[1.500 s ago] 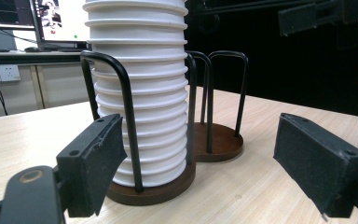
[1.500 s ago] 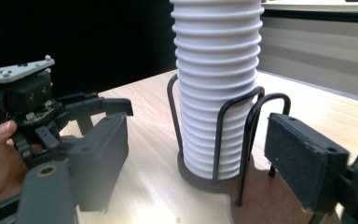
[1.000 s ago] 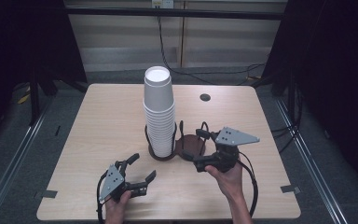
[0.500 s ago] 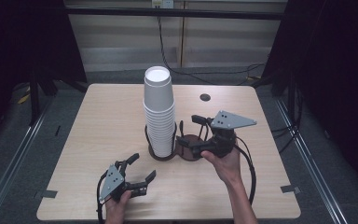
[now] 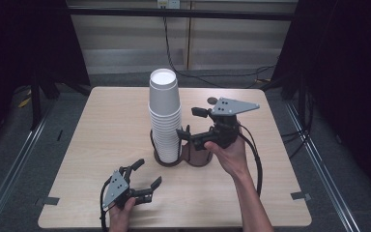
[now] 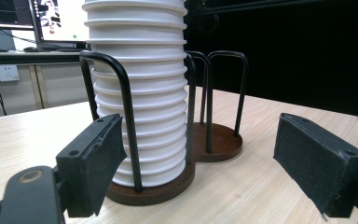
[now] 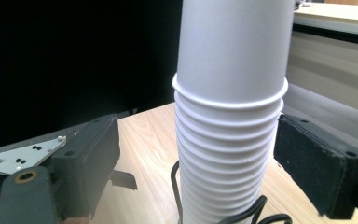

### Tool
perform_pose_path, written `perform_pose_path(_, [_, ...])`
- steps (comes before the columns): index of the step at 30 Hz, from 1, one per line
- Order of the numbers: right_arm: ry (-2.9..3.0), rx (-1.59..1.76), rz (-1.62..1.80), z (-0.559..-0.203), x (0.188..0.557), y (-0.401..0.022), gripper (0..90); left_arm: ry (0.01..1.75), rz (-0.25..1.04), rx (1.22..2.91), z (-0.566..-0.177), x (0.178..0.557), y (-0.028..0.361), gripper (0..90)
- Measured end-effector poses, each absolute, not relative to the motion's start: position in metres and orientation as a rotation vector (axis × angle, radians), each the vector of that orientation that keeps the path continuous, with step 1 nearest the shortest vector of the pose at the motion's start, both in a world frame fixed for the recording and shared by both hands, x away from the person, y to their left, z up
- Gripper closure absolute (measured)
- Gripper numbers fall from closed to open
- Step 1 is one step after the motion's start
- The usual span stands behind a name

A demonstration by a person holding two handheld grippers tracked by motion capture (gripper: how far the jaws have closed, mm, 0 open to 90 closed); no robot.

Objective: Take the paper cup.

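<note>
A: Starting nearest the person: what is the left gripper (image 5: pixel 147 174) doing?

B: It is sitting low over the table (image 5: pixel 101 125) with its jaws spread wide and nothing between them. It is gripping nothing.

A: And what is lying ahead of it?

B: The dark holder (image 5: pixel 198 158) is standing straight in front of its jaws, well apart from them. Its near ring is carrying the stack of white paper cups (image 5: pixel 164 111), with black wire hoops rising around the lower cups. The second ring, behind and to the side in the left gripper view, is standing empty.

A: Where is the right gripper (image 5: pixel 192 123) sitting?

B: A hand is holding it up beside the stack, above the empty ring, pointing at the cups. Its jaws are standing apart, and the right gripper view is showing the stack just ahead, framed between the two pads. I am seeing a gap at one pad, and I cannot tell whether the other is touching a rim. It is clamping nothing
</note>
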State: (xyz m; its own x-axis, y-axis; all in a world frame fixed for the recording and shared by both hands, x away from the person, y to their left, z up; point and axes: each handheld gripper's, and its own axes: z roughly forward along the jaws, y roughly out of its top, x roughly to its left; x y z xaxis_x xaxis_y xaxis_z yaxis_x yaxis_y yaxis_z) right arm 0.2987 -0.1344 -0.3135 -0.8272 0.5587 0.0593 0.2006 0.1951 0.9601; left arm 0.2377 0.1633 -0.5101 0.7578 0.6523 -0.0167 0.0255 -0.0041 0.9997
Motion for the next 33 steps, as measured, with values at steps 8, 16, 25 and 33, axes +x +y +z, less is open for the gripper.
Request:
perform_pose_path(8, [2.238, 0.698, 1.61, -0.287, 0.317, -0.125, 13.7, 0.57, 0.535, 1.512, -0.51, 0.238, 0.163, 16.0])
perform_pose_path(16, [2.282, 0.691, 1.554, -0.271, 0.329, -0.118, 13.4, 0.571, 0.535, 1.512, -0.51, 0.238, 0.163, 15.9])
perform_pose_path(25, [2.313, 0.681, 1.522, -0.251, 0.343, -0.105, 13.3, 0.571, 0.534, 1.51, -0.51, 0.238, 0.163, 15.9])
perform_pose_path(33, [2.335, 0.662, 1.493, -0.239, 0.357, -0.095, 13.3, 0.57, 0.534, 1.512, -0.51, 0.238, 0.163, 15.9])
